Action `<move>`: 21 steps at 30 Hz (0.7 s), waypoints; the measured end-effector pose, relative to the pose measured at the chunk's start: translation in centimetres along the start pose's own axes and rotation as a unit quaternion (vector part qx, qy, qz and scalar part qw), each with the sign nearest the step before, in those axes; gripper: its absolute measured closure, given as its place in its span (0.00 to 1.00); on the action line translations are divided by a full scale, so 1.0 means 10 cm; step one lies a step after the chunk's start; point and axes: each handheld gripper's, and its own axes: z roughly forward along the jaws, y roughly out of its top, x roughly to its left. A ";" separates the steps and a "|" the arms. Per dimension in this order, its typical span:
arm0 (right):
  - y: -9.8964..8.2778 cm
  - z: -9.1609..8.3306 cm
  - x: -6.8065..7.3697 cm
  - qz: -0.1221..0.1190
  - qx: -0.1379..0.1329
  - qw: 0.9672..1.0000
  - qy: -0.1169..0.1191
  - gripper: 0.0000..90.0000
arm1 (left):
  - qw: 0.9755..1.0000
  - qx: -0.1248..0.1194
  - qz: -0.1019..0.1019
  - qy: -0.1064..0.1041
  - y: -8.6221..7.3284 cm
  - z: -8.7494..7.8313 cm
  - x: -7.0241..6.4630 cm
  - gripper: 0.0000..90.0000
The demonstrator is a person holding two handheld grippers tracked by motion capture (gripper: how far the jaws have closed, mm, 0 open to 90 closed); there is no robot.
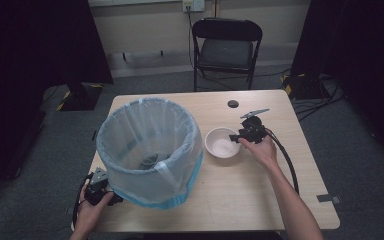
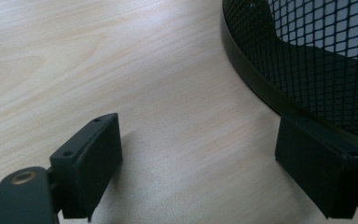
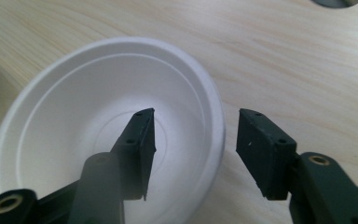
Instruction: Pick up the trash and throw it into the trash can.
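A white bowl (image 1: 222,143) sits empty on the wooden table (image 1: 260,185), right of centre. My right gripper (image 1: 240,136) is open at the bowl's right rim: in the right gripper view one jaw hangs inside the bowl (image 3: 98,116) and the other outside, the rim between them, untouched. A black mesh bin (image 1: 150,150) lined with a pale blue bag stands at the left. My left gripper (image 1: 111,196) is open, low at the bin's near-left base; in the left gripper view one jaw lies against the mesh wall (image 2: 317,60), with bare tabletop between the jaws.
A dark object lies at the bottom of the bin (image 1: 150,161). A round cable hole (image 1: 233,104) is in the table's far side. A black folding chair (image 1: 226,47) stands beyond the table. A cable (image 1: 286,160) trails from the right gripper along the forearm.
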 end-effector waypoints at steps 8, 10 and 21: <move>-0.04 0.15 -0.03 0.010 0.020 1.000 0.006 0.61 | 1.000 0.000 0.000 0.000 0.00 0.00 0.00 0.16; -0.06 0.18 -0.04 0.011 0.022 1.000 0.007 0.62 | 1.000 0.000 0.000 0.000 0.00 0.00 0.00 0.16; -0.11 0.24 -0.02 0.019 0.041 0.999 0.016 0.82 | 1.000 0.000 0.000 0.000 0.00 0.00 0.00 0.16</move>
